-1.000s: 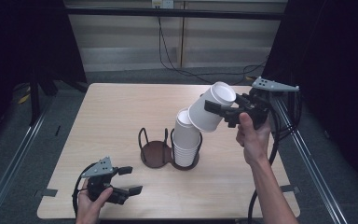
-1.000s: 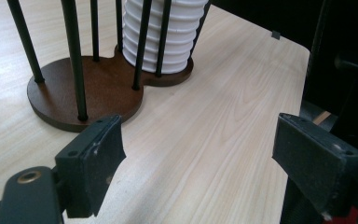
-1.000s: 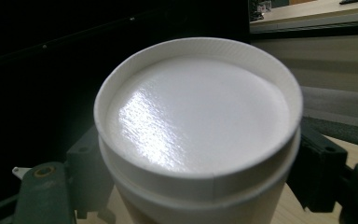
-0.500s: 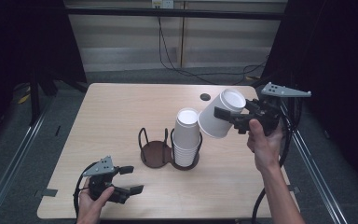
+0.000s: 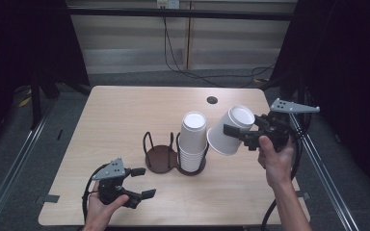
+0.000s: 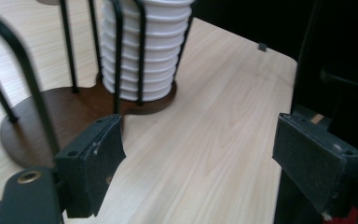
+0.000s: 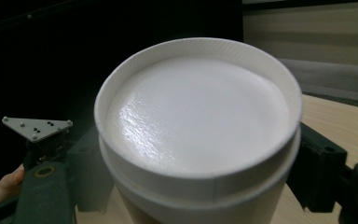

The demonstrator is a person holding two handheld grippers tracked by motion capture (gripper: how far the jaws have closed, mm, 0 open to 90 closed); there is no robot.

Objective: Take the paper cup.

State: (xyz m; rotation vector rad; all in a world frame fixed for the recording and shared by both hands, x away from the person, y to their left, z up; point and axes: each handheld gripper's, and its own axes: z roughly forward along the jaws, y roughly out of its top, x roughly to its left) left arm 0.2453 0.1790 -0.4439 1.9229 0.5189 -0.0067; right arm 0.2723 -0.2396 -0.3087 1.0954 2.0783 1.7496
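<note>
Holding a white cup (image 5: 229, 132) upside down and tilted, the right gripper (image 5: 239, 134) has its jaws pressed on the cup's sides, up in the air just right of the cup stack (image 5: 192, 141). That stack sits in the right ring of the dark wire holder (image 5: 161, 156); the left ring is empty. The left gripper (image 5: 139, 182) rests wide open near the table's (image 5: 125, 110) front edge. Since half a second ago, the cup has dropped lower and closer to the stack.
</note>
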